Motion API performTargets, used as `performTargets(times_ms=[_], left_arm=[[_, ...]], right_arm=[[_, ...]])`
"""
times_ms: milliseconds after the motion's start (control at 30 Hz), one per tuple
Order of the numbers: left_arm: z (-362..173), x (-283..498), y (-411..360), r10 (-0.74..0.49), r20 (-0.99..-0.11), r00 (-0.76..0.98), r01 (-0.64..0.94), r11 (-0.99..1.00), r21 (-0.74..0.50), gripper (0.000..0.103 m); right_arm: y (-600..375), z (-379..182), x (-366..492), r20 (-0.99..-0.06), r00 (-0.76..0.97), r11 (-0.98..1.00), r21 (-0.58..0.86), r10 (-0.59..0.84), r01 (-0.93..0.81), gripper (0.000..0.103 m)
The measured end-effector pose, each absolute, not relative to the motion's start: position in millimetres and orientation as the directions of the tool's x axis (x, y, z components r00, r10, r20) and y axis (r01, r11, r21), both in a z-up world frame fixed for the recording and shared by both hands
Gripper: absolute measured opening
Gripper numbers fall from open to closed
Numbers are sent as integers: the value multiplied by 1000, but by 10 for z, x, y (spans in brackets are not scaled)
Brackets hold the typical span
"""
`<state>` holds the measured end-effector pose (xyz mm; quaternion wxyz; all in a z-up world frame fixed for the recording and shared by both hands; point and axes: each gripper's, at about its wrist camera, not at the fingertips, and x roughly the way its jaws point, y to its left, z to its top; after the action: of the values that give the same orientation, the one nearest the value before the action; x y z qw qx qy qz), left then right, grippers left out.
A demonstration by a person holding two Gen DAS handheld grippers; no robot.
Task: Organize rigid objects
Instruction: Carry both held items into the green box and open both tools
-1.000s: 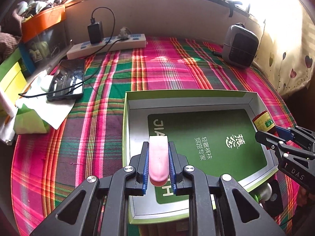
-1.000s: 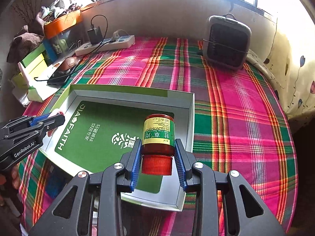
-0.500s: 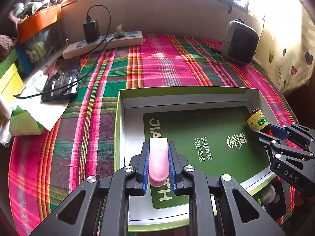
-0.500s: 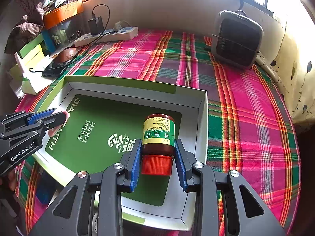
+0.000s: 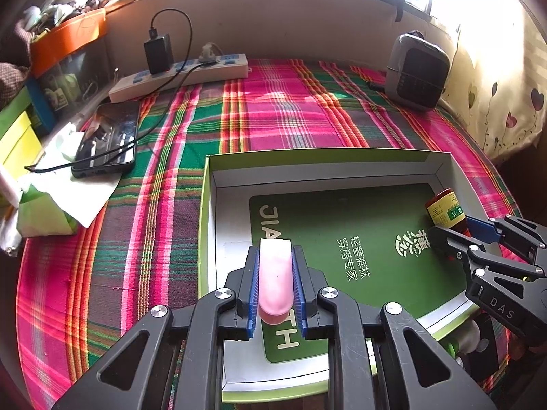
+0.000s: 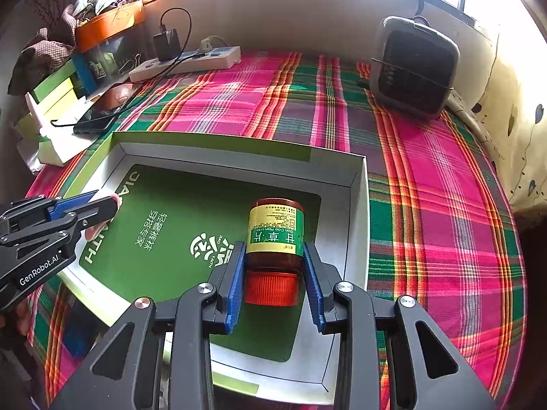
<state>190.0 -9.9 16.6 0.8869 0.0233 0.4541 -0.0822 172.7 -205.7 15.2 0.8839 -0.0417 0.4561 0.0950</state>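
In the left wrist view, the left gripper was closed on a pink bar, which stood between its two blue pads above the near left part of the box. The box lay open on the checked cloth, with a green sheet on its floor. At about three o'clock the right gripper came in, holding the bottle near the right wall of the box. A phone lay at ten o'clock and a power strip at eleven o'clock.

In the right wrist view, the right gripper was closed on the brown bottle; its red cap pointed toward the camera. The bottle was above the right side of the box. At nine o'clock the left gripper held the pink bar. A small heater stood at one o'clock.
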Motion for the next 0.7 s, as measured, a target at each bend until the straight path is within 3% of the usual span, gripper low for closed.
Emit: performTargets(times_ms=[367,700], left_arm=[[169,1874,-119,-139,-810,570,176,983,-45,24],[246,1775,-93,-149,-802,579,165,984,-64,32]], right_arm=[[-2068,155,1703,-808,573,979,21,135,-201,34],[-2080,212,1642,-792,595,982,25,134,-187,50]])
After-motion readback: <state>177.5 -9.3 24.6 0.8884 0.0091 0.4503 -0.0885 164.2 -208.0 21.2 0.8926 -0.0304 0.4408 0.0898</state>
